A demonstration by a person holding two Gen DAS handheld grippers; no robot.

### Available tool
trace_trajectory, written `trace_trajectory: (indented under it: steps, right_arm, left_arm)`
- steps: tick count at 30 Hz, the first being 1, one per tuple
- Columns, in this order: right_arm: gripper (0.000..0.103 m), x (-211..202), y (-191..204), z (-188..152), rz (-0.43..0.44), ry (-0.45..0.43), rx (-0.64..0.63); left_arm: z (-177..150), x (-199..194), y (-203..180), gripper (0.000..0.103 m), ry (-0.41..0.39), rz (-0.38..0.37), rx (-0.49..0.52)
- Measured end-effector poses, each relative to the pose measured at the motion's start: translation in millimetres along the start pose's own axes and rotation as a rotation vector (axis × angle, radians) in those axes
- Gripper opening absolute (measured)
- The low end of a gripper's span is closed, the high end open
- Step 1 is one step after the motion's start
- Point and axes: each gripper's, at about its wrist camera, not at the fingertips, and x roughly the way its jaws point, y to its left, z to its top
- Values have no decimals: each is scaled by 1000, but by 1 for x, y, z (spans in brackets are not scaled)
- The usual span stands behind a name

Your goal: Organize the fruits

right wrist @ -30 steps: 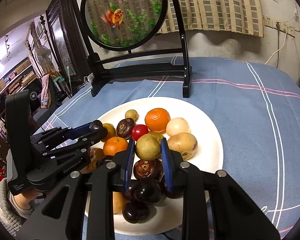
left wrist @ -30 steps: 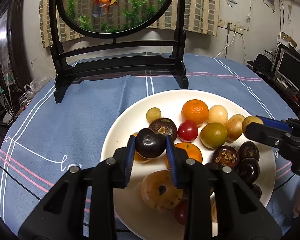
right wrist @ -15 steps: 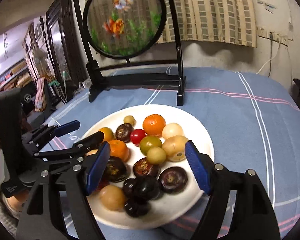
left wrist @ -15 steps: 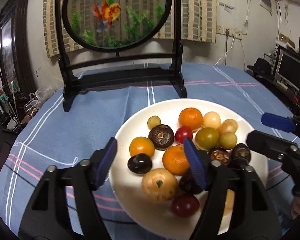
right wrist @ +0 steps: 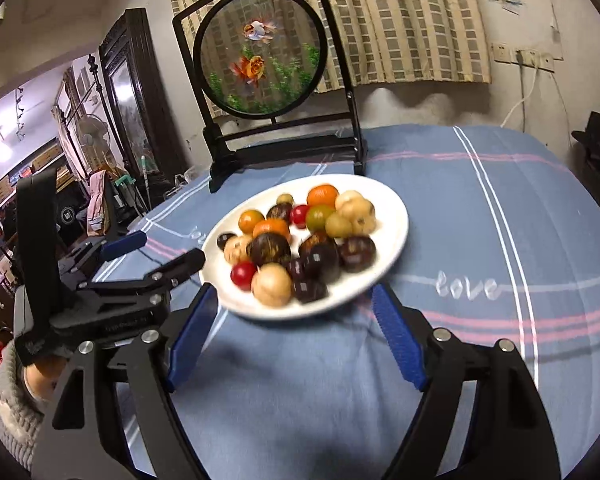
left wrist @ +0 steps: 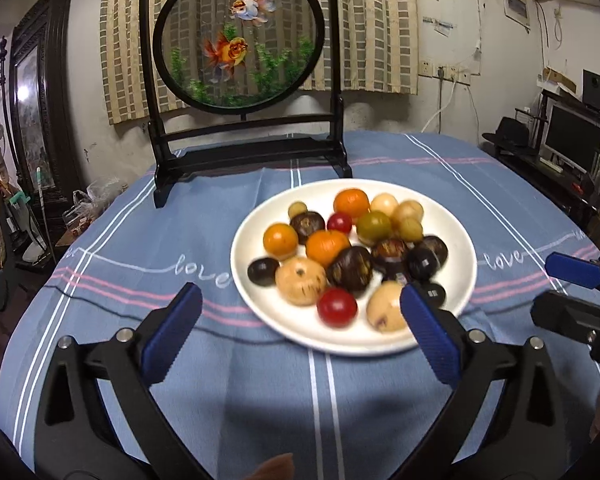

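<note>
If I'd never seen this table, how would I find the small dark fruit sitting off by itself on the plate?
Start at the white plate on the blue tablecloth. Look to its left edge, beside the tan fruit. The small dark fruit there is plain, glossy near-black and smooth.

Readable text: only the word "love", white cursive script on the blue striped cotton tablecloth (left wrist: 112,216).

Relative to the round white ceramic plate (left wrist: 462,236):
- left wrist view: one "love" just left of the plate, running up to its rim; a second "love" just right of the plate; a third, cut off at the far right cloth edge, only partly legible.
- right wrist view: one "love" right of the plate, near its front edge; another partly hidden behind the plate's left rim.

Print on the black left gripper (right wrist: 160,248) body: too blurred to read.
</note>
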Motion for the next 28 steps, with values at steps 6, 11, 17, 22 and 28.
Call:
trace_trajectory:
  steps: [6,11,17,22,28]
  right_arm:
    - [91,-20,-9,-13,-8,-28,34]
    - [94,-19,-13,-13,-24,-17,43]
    - [94,-12,-12,-18,-39,20,40]
    - [94,-10,-12,-19,-44,26,39]
    - [94,-9,-12,-20,-50,39,42]
  left_arm:
    - [-12,-11,-5,101,35,-30,-7]
    - [-15,-11,-11,101,59,-57,6]
    - [-17,-11,-10,101,65,-42,3]
    - [-15,-11,-8,101,61,-49,-8]
    - [-15,-12,-10,101,57,-17,8]
